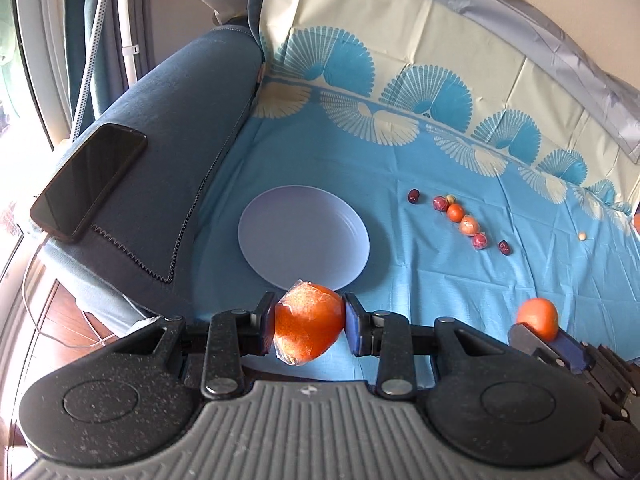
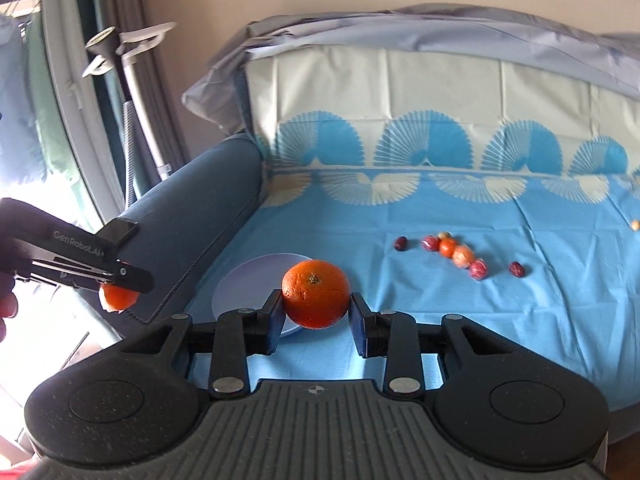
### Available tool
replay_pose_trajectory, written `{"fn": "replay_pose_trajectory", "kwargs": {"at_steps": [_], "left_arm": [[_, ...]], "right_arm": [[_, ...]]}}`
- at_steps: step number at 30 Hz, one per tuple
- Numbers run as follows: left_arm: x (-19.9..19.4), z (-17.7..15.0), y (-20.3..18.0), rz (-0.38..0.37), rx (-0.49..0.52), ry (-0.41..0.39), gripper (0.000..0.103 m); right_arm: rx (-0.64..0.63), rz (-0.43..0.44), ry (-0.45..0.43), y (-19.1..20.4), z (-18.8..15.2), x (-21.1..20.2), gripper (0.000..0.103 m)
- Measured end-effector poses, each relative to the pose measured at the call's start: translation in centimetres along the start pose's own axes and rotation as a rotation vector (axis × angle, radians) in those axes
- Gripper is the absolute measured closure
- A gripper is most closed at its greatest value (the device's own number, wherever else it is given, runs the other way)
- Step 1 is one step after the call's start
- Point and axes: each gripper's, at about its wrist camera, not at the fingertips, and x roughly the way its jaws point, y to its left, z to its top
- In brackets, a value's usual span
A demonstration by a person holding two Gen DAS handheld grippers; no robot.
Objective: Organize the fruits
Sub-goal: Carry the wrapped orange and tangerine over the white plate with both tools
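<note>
Left hand-held gripper (image 1: pixel 309 327) pinches a plastic-wrapped orange (image 1: pixel 308 326), right hand-held gripper (image 2: pixel 316 300) pinches a bare orange (image 2: pixel 316 294), both above the near edge of the empty plate (image 1: pixel 280 224); lower each centrally before releasing, lest they roll.

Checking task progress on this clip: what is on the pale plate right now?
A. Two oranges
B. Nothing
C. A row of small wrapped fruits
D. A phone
B. The plate shows only its bare surface; the wrapped orange sits in the left gripper, the bare orange in the right gripper, and the small fruits lie on the blue cloth.
</note>
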Motion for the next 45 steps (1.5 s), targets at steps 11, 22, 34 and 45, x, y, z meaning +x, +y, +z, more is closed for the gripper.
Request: {"fn": "replay_pose_trajectory", "kwargs": {"at_steps": [11, 22, 34, 45], "left_arm": [[1.1, -0.2, 1.2, -0.014, -0.015, 0.012, 0.065], [5.7, 2.9, 2.7, -0.019, -0.033, 0.042, 0.065], [16.0, 6.2, 3.3, -0.035, -0.047, 0.167, 0.065], [25.6, 7.4, 3.5, 0.032, -0.006, 0.278, 0.065]], "right_arm": [[-0.07, -0.017, 0.04, 1.0, 0.1, 0.8, 0.067], [-0.108, -0.015, 0.131, 2.7, 0.9, 6.0, 0.067], [-0.112, -0.004, 0.259, 2.1, 1.9, 15.9, 0.067], [-0.125, 0.007, 0.376, 2.4, 1.8, 25.5, 0.067]]}}
